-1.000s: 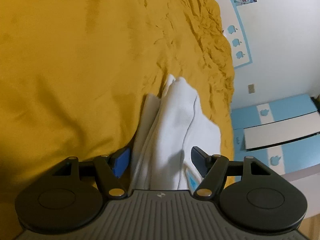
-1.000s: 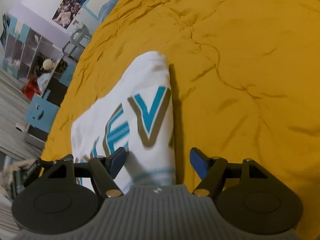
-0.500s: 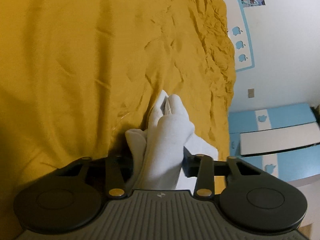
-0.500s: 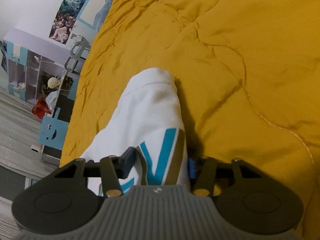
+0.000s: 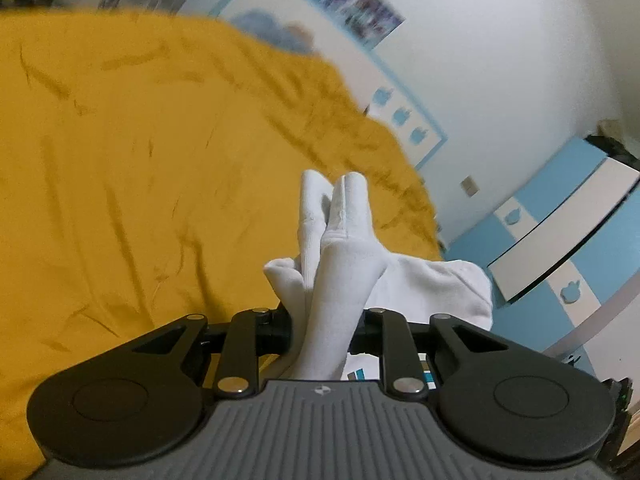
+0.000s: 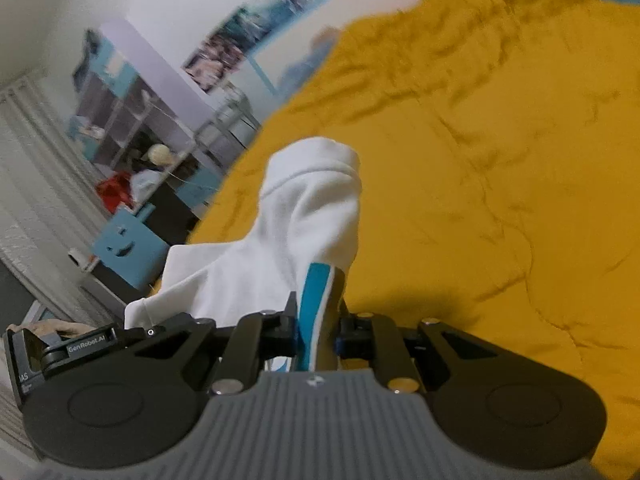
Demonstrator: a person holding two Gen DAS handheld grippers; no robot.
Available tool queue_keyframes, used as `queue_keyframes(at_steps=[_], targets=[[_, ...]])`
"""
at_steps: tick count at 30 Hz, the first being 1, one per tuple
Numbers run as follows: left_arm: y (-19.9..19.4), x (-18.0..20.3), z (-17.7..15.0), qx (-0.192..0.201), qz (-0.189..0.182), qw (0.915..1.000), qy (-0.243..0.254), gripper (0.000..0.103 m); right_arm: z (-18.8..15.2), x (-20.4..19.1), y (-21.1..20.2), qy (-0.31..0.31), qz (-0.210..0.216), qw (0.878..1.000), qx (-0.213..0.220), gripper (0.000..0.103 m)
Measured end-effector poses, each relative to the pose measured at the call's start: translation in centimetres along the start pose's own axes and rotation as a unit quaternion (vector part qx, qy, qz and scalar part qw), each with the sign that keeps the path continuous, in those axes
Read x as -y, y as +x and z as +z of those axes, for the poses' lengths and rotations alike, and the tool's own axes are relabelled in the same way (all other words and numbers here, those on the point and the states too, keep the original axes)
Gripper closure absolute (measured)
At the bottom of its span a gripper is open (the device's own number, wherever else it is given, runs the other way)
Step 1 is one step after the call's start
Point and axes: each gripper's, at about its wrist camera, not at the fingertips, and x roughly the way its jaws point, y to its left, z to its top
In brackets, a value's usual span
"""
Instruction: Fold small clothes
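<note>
2 grippers pinch the white garment [image 5: 340, 280] – bedspread [image 5: 140, 180] beneath.

A wrinkled mustard-yellow bedspread [image 5: 140, 184] fills my view, with posters [image 6: 256, 40] on the far white wall, an open shelving unit [image 6: 132, 136] at far left and a blue-and-white cabinet [image 5: 560, 236] at right.

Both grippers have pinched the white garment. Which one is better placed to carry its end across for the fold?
Probably the left gripper: the white garment it pinches rises bunched and free. The right gripper grips the printed end, better suited as the anchor over the yellow bedspread.
</note>
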Motion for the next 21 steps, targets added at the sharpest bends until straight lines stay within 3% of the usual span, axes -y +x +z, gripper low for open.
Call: queue_keyframes(at_steps=[4,10,16,21], targets=[[-5.4,4.6,-1.3,0.044,-0.008,0.9978,0.049,0.078,-0.7,-2.6,-5.6,-0.028,0.017,0.999,0.032,0.094],[-11.3,10.4,-3.6,0.077,-0.036,0.9935,0.075,0.078,-2.3,-5.2,-14.7,-0.057,0.031,0.995,0.077,0.094],[-14.9,14.5,-5.8,0.051,-0.068,0.9935,0.075,0.078,-3.3,-6.8,-24.0,-0.086,0.030,0.993,0.081,0.094],[-16.6,16.4,-7.8,0.016,-0.081,0.9915,0.100,0.079,-4.3,-6.1,-30.4,-0.079,0.036,0.995,0.054,0.094]])
